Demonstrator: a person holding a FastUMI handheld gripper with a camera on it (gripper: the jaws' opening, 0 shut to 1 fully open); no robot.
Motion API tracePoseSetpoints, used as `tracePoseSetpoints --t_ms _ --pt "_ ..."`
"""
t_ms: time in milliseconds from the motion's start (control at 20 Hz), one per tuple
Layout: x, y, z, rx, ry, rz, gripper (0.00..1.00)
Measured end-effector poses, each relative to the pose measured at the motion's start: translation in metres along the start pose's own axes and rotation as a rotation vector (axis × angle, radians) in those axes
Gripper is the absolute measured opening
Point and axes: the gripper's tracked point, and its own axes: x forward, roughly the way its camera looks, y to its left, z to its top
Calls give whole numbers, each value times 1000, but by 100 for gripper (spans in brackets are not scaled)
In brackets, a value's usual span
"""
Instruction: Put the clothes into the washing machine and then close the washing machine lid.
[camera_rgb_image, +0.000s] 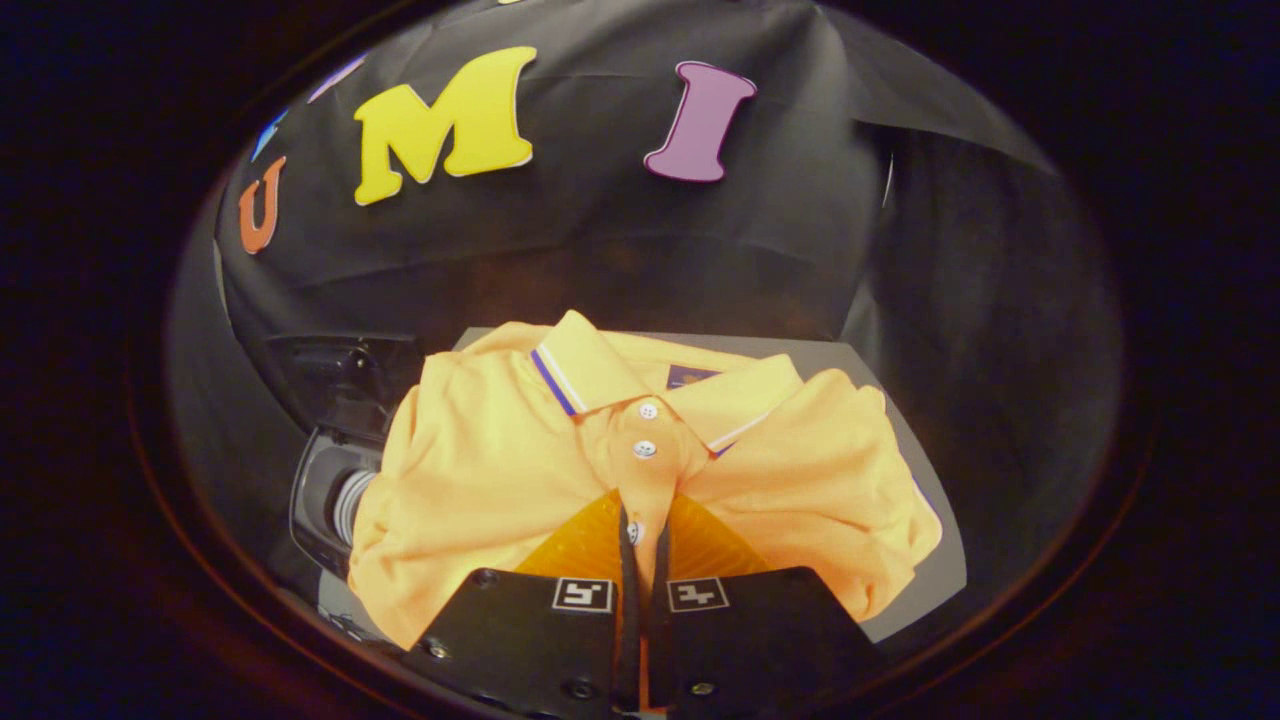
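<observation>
As jaws pinch the polo shirt (500, 470), washing machine (335, 470) beside

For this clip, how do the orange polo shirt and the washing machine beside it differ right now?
The polo shirt is bright orange, soft and folded; the washing machine is dark and rigid. The shirt is pinched at its placket by the shut tool; the machine is untouched, with its lid raised. Both sit side by side just ahead of the tool.
</observation>
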Motion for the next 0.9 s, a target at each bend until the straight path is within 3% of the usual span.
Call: tracePoseSetpoints --t_ms 200,900 --pt "-29 10 13 -16 -70 19 7" --pt "-137 83 96 140 -230 144 7"
